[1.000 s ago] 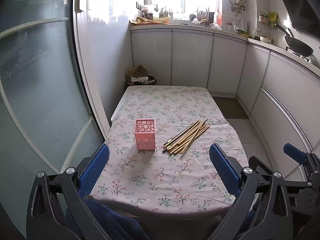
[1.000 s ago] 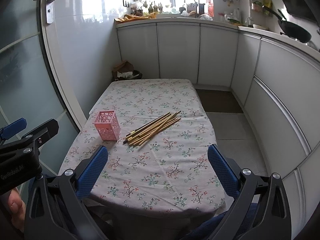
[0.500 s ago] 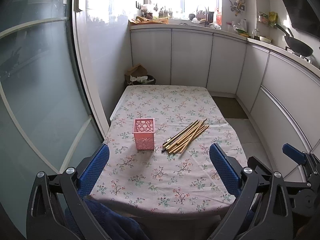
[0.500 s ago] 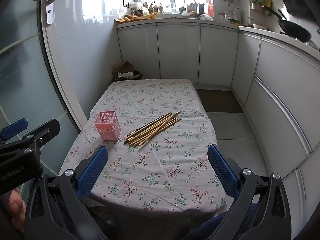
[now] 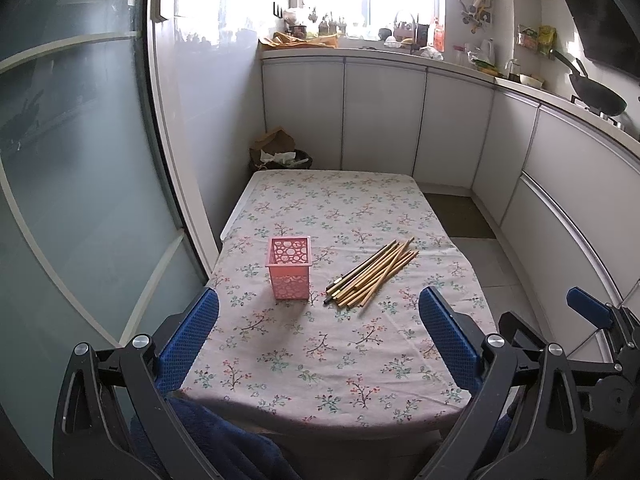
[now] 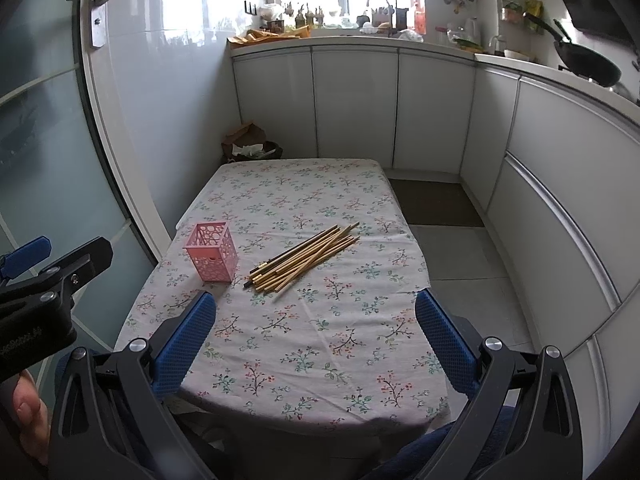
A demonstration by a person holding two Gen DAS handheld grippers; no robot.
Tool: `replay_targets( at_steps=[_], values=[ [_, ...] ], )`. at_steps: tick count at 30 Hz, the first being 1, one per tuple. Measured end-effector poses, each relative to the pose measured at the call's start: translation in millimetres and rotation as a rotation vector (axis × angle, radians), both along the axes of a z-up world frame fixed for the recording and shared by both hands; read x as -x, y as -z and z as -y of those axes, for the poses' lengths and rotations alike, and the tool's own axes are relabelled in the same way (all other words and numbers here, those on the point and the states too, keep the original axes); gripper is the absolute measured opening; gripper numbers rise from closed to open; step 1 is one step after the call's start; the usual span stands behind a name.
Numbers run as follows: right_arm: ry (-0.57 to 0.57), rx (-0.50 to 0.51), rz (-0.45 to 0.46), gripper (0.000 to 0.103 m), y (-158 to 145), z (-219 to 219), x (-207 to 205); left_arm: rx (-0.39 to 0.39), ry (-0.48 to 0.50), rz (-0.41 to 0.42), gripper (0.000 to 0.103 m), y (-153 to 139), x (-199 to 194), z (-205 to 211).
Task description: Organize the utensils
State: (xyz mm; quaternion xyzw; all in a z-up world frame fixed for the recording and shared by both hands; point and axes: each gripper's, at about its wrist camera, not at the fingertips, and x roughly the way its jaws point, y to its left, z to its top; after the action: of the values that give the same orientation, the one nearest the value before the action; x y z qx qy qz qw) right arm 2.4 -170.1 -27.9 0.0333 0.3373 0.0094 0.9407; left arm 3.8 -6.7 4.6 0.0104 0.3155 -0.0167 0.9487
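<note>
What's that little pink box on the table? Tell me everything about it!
The pink holder is a small square cup, open on top, and it looks like plastic. Its walls are full of round holes, like lace. It stands upright on the flowery tablecloth, and as far as the pictures show, nothing is inside. A bundle of chopsticks lies beside it, not touching. No gripper touches it.
</note>
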Motion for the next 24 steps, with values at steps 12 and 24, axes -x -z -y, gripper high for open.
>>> replay_targets(
  at_steps=[12, 24],
  values=[
    [0.003, -0.002, -0.008, 0.097, 3, 4, -3, -0.002, 0.005, -0.014, 0.096, 6, -3, 3],
    [-0.003, 0.008, -0.042, 0.097, 24, 17, -46, -0.040, -0.019, -0.064, 0.096, 28, -50, 2]
  ],
)
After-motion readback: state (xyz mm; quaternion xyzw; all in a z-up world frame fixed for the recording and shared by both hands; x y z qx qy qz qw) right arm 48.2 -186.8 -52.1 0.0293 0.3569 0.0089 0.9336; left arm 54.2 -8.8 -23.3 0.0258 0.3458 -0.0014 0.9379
